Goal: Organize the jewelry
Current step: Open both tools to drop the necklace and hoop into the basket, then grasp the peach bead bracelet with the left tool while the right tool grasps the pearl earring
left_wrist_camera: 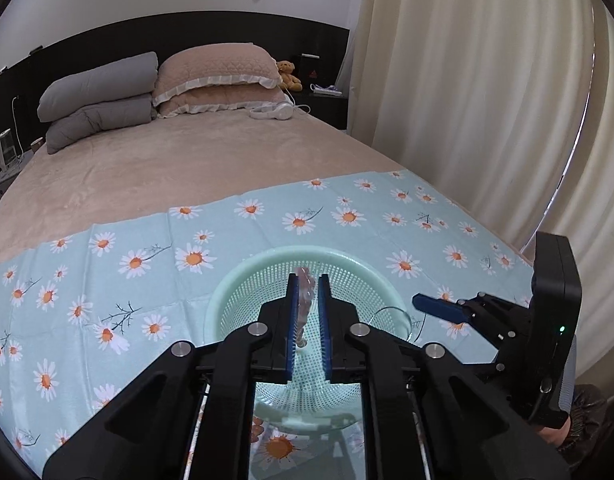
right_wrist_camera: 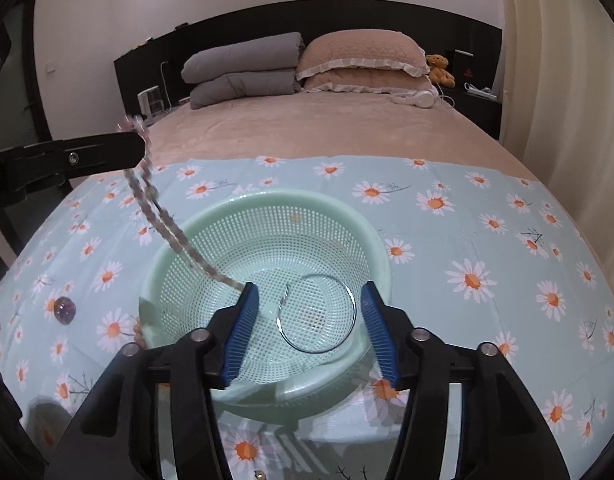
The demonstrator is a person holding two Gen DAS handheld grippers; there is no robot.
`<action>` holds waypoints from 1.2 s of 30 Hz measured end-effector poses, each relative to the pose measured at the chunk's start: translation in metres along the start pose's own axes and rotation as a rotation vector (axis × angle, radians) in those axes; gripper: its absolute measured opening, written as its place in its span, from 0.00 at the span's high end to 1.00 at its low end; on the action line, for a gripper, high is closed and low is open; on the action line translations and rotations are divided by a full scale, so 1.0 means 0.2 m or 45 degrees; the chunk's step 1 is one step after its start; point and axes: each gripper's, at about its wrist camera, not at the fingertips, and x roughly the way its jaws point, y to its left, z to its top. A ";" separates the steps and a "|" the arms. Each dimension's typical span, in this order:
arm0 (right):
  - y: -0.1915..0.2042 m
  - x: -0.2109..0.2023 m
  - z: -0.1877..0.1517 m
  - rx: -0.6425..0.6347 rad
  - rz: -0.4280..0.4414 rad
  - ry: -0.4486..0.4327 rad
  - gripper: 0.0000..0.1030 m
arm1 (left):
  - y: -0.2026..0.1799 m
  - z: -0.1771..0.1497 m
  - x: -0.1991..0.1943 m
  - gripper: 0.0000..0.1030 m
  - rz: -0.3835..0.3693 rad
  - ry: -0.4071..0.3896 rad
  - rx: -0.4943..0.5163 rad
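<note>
Beads of the limp, light necklace point(right_wrist_camera: 155, 204) dangle between the left hand-held gripper point(left_wrist_camera: 307, 312) jaws, barely parted; pinch mid-strand. Right hand-held gripper point(right_wrist_camera: 310, 320) gapes empty over the basket point(right_wrist_camera: 267, 216).
</note>
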 end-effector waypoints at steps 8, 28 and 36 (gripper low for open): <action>-0.03 -0.11 -0.06 0.004 -0.023 -0.029 0.37 | 0.11 -0.13 -0.10 0.24 0.141 -0.054 -0.062; 0.11 -0.38 -0.35 -0.044 -0.008 0.016 0.37 | 0.22 -0.57 -0.18 0.24 0.157 0.113 -0.149; 0.16 -0.32 -0.46 -0.046 0.041 0.060 0.37 | 0.22 -0.65 -0.07 0.24 0.159 0.171 -0.181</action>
